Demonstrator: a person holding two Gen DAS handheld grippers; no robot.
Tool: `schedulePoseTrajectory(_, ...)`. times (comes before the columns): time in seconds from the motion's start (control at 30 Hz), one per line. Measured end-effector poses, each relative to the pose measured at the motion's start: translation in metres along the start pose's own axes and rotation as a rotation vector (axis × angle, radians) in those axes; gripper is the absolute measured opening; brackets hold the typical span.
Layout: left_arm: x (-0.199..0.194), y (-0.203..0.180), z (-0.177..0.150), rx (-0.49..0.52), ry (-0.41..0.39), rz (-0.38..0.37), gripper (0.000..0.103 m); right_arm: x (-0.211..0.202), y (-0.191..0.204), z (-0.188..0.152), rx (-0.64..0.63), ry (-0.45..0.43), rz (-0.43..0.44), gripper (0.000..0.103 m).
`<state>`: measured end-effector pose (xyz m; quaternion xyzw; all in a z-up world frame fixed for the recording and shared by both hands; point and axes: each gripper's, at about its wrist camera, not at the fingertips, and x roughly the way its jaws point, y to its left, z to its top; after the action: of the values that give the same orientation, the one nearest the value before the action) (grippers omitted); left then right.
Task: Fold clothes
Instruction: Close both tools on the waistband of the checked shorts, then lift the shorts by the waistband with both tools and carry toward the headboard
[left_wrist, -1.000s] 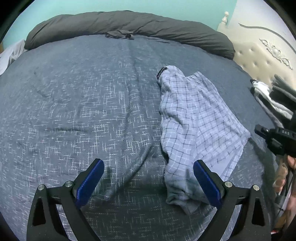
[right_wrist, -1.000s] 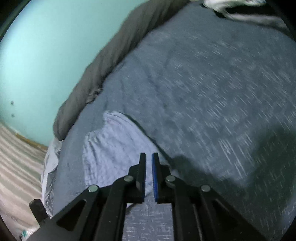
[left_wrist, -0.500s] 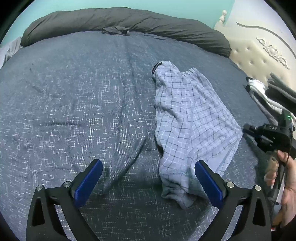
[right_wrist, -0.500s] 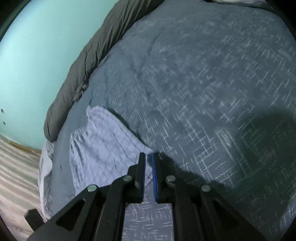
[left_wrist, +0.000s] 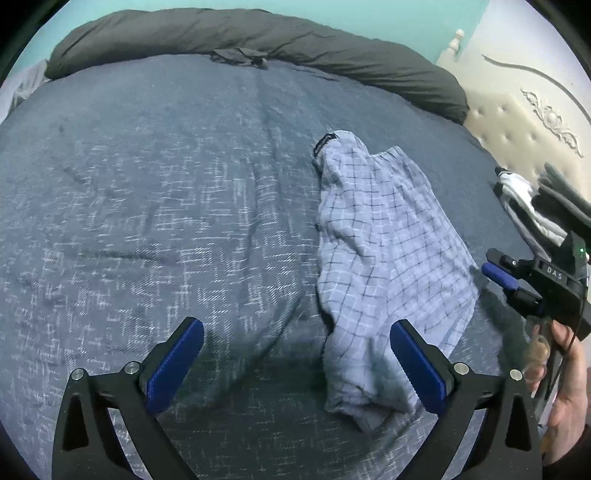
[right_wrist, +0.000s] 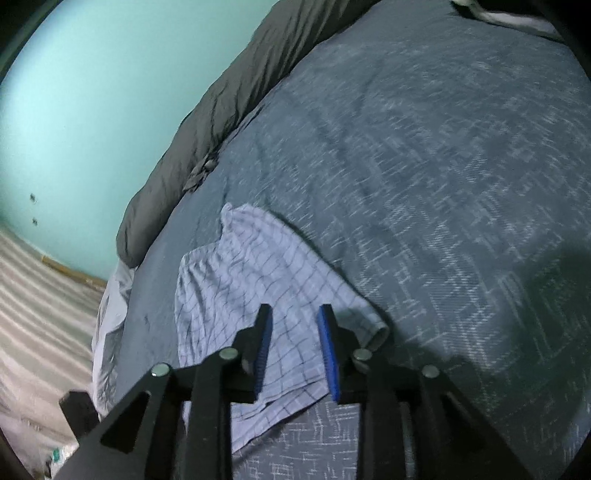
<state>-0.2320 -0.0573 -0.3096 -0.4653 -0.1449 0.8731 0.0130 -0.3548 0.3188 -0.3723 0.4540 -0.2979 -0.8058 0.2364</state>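
Light blue checked shorts (left_wrist: 384, 258) lie loosely folded on the dark blue bedspread (left_wrist: 166, 206), right of centre in the left wrist view. My left gripper (left_wrist: 295, 362) is wide open and empty, low over the bed, with its right finger over the shorts' near end. My right gripper (right_wrist: 295, 343) is partly open and empty, hovering over the shorts' (right_wrist: 243, 291) near edge. It also shows in the left wrist view (left_wrist: 498, 277) at the shorts' right edge.
A long dark grey pillow roll (left_wrist: 258, 37) lines the bed's far side against a teal wall. A cream tufted headboard (left_wrist: 517, 122) stands at right, with a pile of black and white clothes (left_wrist: 532, 206) beside it. Striped floor (right_wrist: 37, 302) lies beyond the bed edge.
My right gripper has opened from shut and moved in over the shorts' edge. My left gripper stays open and has shifted only slightly.
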Motion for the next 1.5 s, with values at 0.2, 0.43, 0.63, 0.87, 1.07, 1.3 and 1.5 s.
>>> schedulePoseTrajectory(0.2,0.015,-0.003,0.023,-0.015,0.016,-0.013,0.103,0.001,0.010,0.005,-0.078,0.038,0.023,0.031)
schedulePoseTrajectory(0.43,0.041,-0.010,0.074,-0.041,0.039,-0.043,0.103,0.014,0.039,0.035,-0.204,0.074,-0.011,0.038)
schedulePoseTrajectory(0.63,0.065,-0.008,0.118,-0.085,0.039,-0.045,0.102,0.057,0.081,0.071,-0.319,0.169,-0.045,0.038)
schedulePoseTrajectory(0.87,0.092,-0.009,0.137,-0.121,0.063,-0.058,0.102,0.112,0.103,0.102,-0.415,0.259,-0.172,0.048)
schedulePoseTrajectory(1.07,0.105,-0.010,0.144,-0.118,0.067,-0.074,0.095,0.148,0.114,0.111,-0.481,0.301,-0.184,0.053)
schedulePoseTrajectory(1.3,0.118,-0.013,0.150,-0.114,0.067,-0.093,0.071,0.171,0.107,0.112,-0.530,0.346,-0.186,0.053)
schedulePoseTrajectory(1.5,0.121,-0.019,0.151,-0.110,0.058,-0.112,0.059,0.176,0.105,0.107,-0.588,0.369,-0.164,0.047)
